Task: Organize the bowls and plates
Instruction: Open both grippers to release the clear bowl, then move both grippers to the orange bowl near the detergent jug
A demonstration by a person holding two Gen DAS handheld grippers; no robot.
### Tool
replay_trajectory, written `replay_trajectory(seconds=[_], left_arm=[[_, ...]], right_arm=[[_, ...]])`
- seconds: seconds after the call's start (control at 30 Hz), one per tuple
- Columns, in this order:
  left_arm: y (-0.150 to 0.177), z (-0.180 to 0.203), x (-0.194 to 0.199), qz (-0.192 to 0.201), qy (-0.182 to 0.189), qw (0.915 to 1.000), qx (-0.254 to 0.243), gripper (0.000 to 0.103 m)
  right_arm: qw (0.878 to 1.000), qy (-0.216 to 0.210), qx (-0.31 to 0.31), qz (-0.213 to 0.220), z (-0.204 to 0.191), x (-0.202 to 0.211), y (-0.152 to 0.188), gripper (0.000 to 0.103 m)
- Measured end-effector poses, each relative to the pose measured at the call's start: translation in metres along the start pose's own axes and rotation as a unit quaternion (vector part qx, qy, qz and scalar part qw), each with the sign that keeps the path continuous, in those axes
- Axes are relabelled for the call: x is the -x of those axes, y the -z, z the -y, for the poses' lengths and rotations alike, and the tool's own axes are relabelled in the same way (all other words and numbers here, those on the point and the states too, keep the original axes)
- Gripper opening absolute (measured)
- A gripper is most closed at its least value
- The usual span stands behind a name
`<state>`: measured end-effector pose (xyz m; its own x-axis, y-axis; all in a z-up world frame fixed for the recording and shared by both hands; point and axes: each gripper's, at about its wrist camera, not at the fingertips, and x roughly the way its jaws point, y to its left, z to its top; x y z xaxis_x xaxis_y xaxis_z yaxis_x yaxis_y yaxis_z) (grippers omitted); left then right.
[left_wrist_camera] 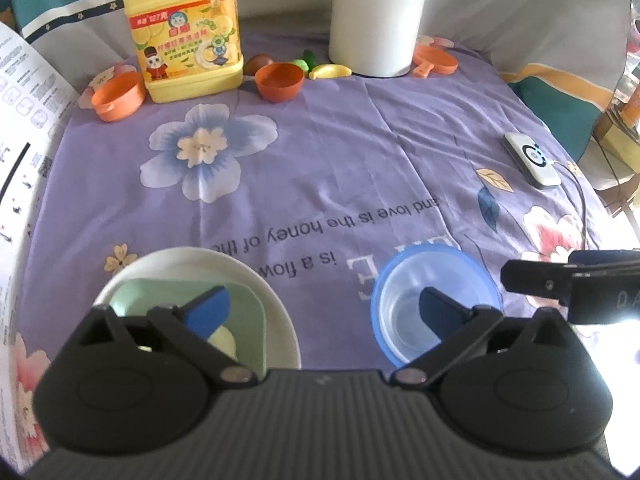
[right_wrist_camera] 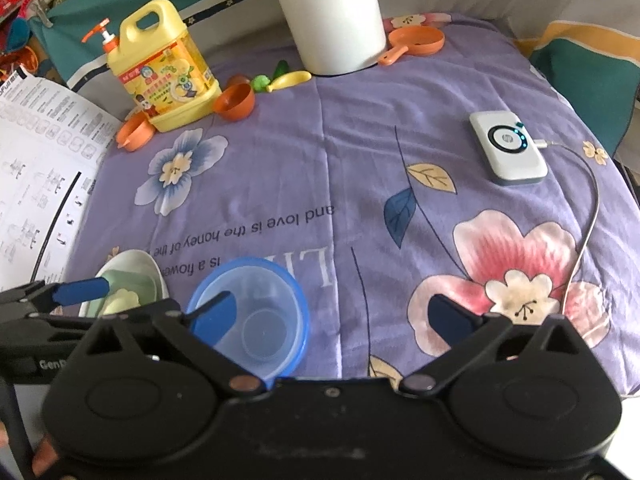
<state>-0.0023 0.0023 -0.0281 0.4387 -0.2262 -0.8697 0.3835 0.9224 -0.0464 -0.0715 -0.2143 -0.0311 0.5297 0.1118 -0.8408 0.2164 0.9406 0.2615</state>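
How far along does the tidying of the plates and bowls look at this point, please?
Done: a green dish sits nested in the white plate. In hand: nothing; the left gripper and right gripper are both open. Left: the blue bowl stands alone beside the plate, and orange bowls remain near the detergent jug.

Clear glossy plastic bowl (right_wrist_camera: 256, 316) — on smooth printed cloth (right_wrist_camera: 360, 160).

Soft daylight, strong fisheye warp

Light seemed to come from the right, where glare washed out the frame edge; shadows were faint, corners vignetted black, and distant clutter looked slightly blurred.
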Motion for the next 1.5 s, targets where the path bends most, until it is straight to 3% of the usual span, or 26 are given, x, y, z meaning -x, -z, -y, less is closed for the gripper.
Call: replay_trajectory(seconds=[0.47,0.8,1.0,1.27,1.5], left_arm=[[-0.062,-0.027,-0.015,0.025,-0.046,0.9986,0.003,0.103],[-0.108,-0.051,-0.054,0.035,-0.066,0.9970,0.017,0.103],[-0.146,-0.069,-0.087,0.045,-0.074,0.9946,0.057,0.101],[-0.176,-0.085,-0.136,0.045,-0.080,0.9918,0.089,0.077],[-0.189,-0.090,-0.158,0.045,-0.060,0.9913,0.108,0.066]], right_arm=[[0.999,0.008,0.033,0.027,-0.025,-0.017,-0.062,0.103],[0.999,0.007,0.036,0.031,-0.043,-0.060,-0.110,0.103],[0.999,-0.004,0.015,0.036,-0.049,-0.095,-0.151,0.090],[0.999,-0.032,0.011,0.028,-0.069,-0.149,-0.202,0.068],[0.998,-0.050,0.024,0.008,-0.090,-0.190,-0.222,0.044]])
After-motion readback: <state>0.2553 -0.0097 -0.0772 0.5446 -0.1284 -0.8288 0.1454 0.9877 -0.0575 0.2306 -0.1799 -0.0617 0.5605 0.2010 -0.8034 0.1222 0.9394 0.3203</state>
